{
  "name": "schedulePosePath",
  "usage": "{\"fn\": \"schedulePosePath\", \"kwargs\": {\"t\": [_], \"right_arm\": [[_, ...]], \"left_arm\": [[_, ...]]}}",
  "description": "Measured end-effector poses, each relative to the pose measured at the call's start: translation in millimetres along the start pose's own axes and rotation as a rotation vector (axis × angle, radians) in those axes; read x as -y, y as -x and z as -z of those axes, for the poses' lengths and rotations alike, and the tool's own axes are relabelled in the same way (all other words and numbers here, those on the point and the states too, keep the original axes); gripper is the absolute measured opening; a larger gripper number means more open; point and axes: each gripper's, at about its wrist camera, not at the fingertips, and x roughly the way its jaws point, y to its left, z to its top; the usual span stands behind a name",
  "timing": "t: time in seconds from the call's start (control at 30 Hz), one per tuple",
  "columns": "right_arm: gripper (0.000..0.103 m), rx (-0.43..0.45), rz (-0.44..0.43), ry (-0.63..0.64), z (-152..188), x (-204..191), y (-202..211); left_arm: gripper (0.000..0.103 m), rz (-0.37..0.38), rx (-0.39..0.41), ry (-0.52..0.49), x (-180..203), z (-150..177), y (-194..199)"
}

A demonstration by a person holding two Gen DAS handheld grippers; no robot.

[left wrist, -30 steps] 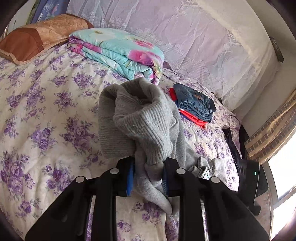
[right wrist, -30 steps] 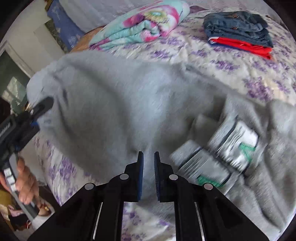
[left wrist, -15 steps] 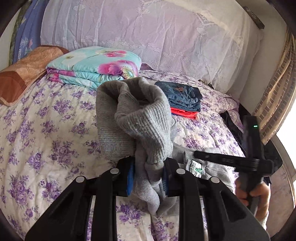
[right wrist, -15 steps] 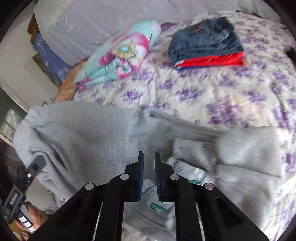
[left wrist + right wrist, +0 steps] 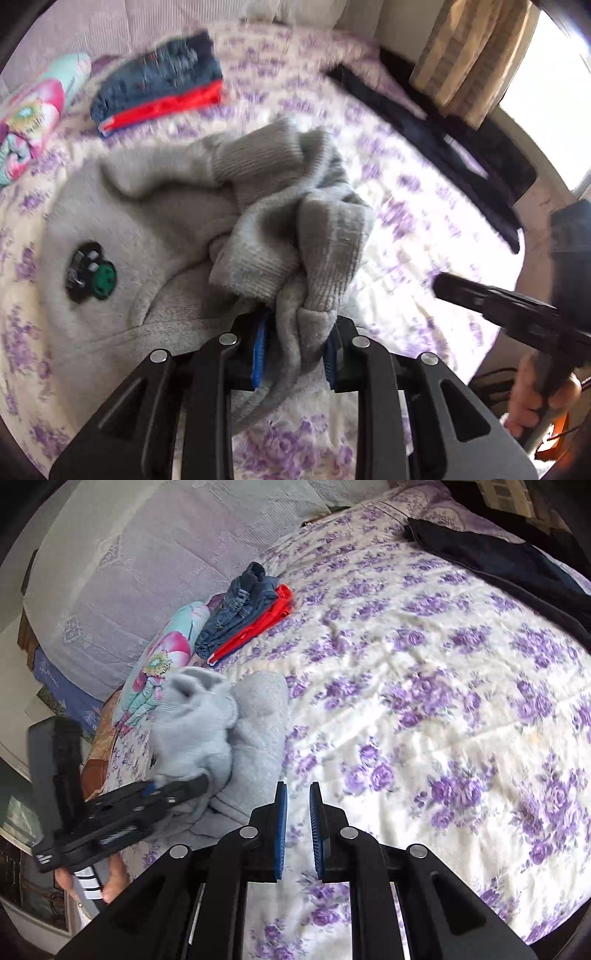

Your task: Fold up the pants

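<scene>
left gripper [image 5: 295, 354]: a bunched wad of the grey pants [image 5: 177, 236] is being clamped between the blue pads, with ribbed cuff fabric bulging out above the jaws toward 12 o'clock.
right gripper [image 5: 298, 827]: it is being held with its jaws nearly closed and nothing between them; only a narrow slit of floral bedspread [image 5: 424, 701] is being seen through the gap.
pants, place: in the left wrist view most of the garment is lying on the bedspread from 9 to 11 o'clock of the gripper, a dark and green patch [image 5: 92, 275] facing up. in the right wrist view the same grey heap is at 10 o'clock, with the left gripper being seen pinching it from the side.
pants, shape: the cloth is being seen lumpy and rolled over itself (no clean flat fold can be made out, and the left view is blurred).
progress: judged as part way at best; the garment is gathered into one pile, but edges are not aligned and the held end is not yet laid down.
left to do: the clamped end is likely to be set onto the pile, released, and the stack smoothed.
surroundings: folded jeans on a red garment [image 5: 240, 620] are lying at 11 o'clock in the right wrist view, well apart from the pants, beside a floral folded blanket [image 5: 162, 672].
</scene>
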Motion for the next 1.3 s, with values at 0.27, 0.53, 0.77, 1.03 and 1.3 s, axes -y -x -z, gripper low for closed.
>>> {"fn": "schedulePosePath", "kwargs": {"t": [0.27, 0.53, 0.77, 1.03, 1.3], "right_arm": [[0.014, -0.020, 0.027, 0.002, 5, 2, -12], [0.014, 0.052, -0.113, 0.205, -17, -89, 7], [0.014, -0.015, -0.203, 0.385, -27, -178, -15], [0.000, 0.044, 0.191, 0.281, -32, -116, -55], [0.006, -0.067, 0.286, 0.430, -36, -130, -72]], "left_arm": [[0.062, 0.112, 0.085, -0.024, 12, 15, 53], [0.054, 0.028, 0.178, 0.164, -59, 14, 93], [0.041, 0.109, 0.095, 0.308, -111, 35, 60], [0.041, 0.103, 0.113, 0.267, -108, 40, 50], [0.039, 0.142, 0.168, 0.243, -101, 58, 72]]}}
